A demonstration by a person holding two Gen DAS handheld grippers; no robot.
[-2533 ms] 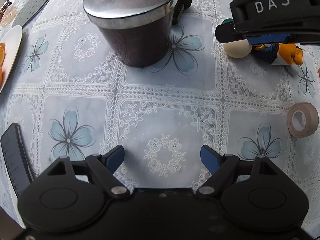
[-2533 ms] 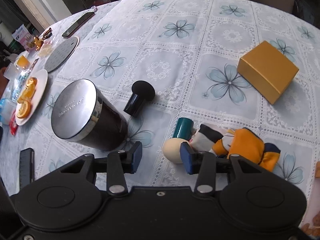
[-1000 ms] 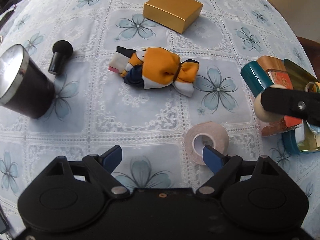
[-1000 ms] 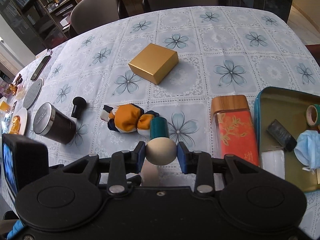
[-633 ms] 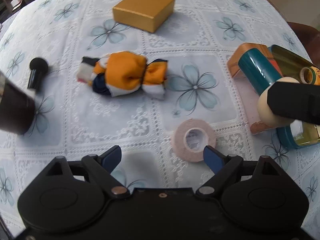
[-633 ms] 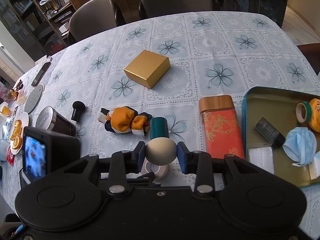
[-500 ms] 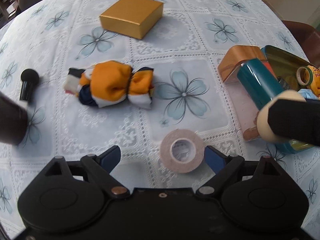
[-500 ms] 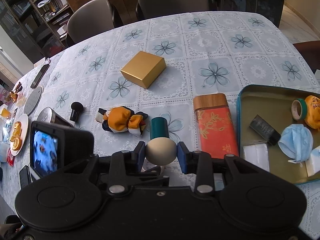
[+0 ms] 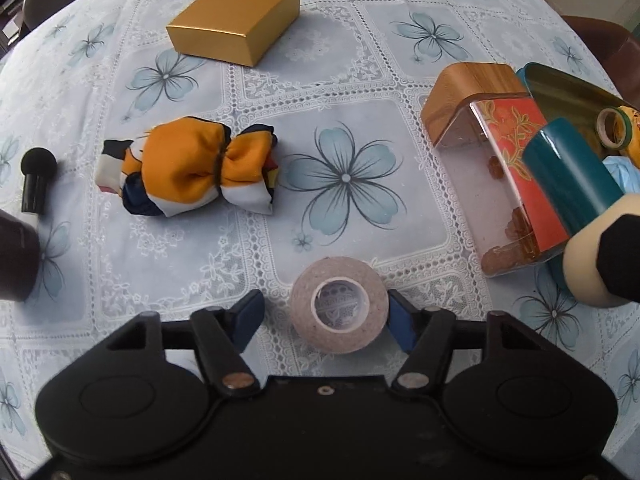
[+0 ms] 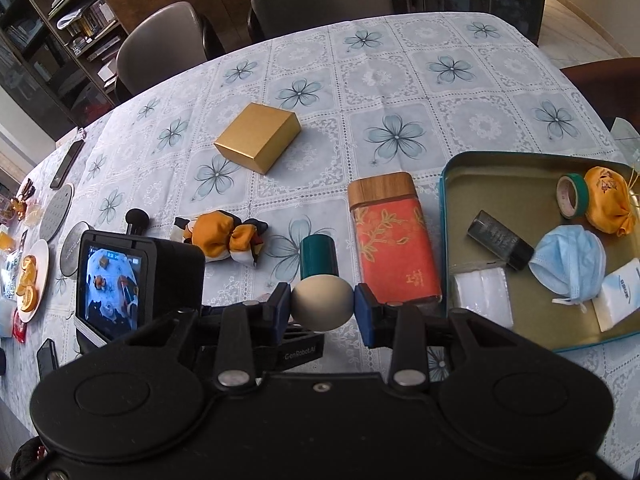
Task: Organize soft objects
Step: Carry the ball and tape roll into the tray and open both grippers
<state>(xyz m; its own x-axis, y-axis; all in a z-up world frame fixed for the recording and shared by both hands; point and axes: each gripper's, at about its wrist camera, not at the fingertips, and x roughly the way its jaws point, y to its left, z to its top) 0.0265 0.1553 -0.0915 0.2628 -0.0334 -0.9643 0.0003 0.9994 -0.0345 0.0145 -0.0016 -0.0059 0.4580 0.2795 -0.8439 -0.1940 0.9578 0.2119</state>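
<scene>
From my left wrist camera I see the left gripper (image 9: 325, 317) pointing steeply down at the floral tablecloth (image 9: 348, 80), its jaws having just been closing around the roll of tape (image 9: 339, 304) that lies flat between them. The right-hand blue pad touches the roll's edge, while the left-hand pad stands a little clear of it, so I count the roll as framed but not yet pinched. At about ten o'clock from the roll lies the orange knotted cloth bundle (image 9: 188, 172), and beyond it, near twelve o'clock, the gold box (image 9: 234, 22). At two o'clock sits the red tin with a wooden cap (image 9: 496, 152). My right gripper (image 10: 322, 307) is clenched on the cream sponge head (image 10: 322, 303) of a teal-handled applicator (image 10: 319, 257) (both pads press into its sides), and the handle points away from the camera. In the right view the teal metal tray (image 10: 472, 172) sits at three o'clock of the sponge, holding a blue face mask (image 10: 568, 260), a small orange pouch (image 10: 606, 204), a green-edged tape roll (image 10: 572, 196), a dark little bottle (image 10: 500, 240) and white packets (image 10: 482, 292). At nine o'clock the left unit's camera screen (image 10: 114, 292) faces me, and further out a dark canister (image 10: 74, 250) and a plate of orange slices (image 10: 30, 280) stand near the table's edge.
</scene>
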